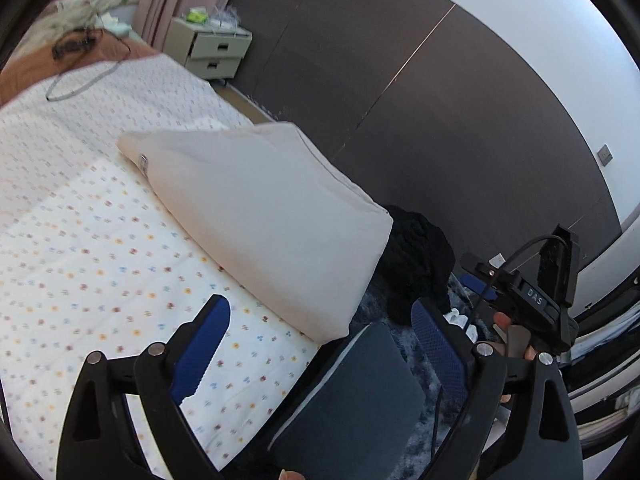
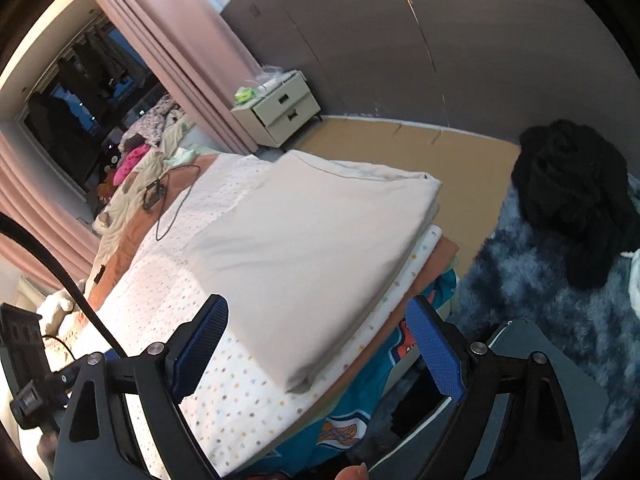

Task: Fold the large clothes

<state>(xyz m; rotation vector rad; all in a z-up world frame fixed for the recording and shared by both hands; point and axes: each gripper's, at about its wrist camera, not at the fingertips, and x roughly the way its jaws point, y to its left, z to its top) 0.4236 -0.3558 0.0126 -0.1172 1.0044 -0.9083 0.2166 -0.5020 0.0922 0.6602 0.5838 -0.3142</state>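
A cream cloth (image 1: 256, 216) lies folded into a thick rectangle near the corner of the bed, on a dotted white sheet (image 1: 80, 240). My left gripper (image 1: 320, 344) hovers above the bed's near edge, jaws wide open, nothing between the blue pads (image 1: 208, 340). In the right wrist view the same folded cloth (image 2: 304, 248) sits on the dotted sheet (image 2: 240, 392), with a tan layer and a teal printed cover under it. My right gripper (image 2: 320, 348) hangs over the cloth's near corner, open and clear of the fabric.
A black garment (image 2: 572, 208) lies heaped on a shaggy blue rug (image 2: 540, 300) beside the bed. A dark grey box-like object (image 1: 360, 396) stands by the bed corner. A cream nightstand (image 2: 280, 108) and pink curtains are at the far end. A cable (image 2: 176, 200) crosses the bed.
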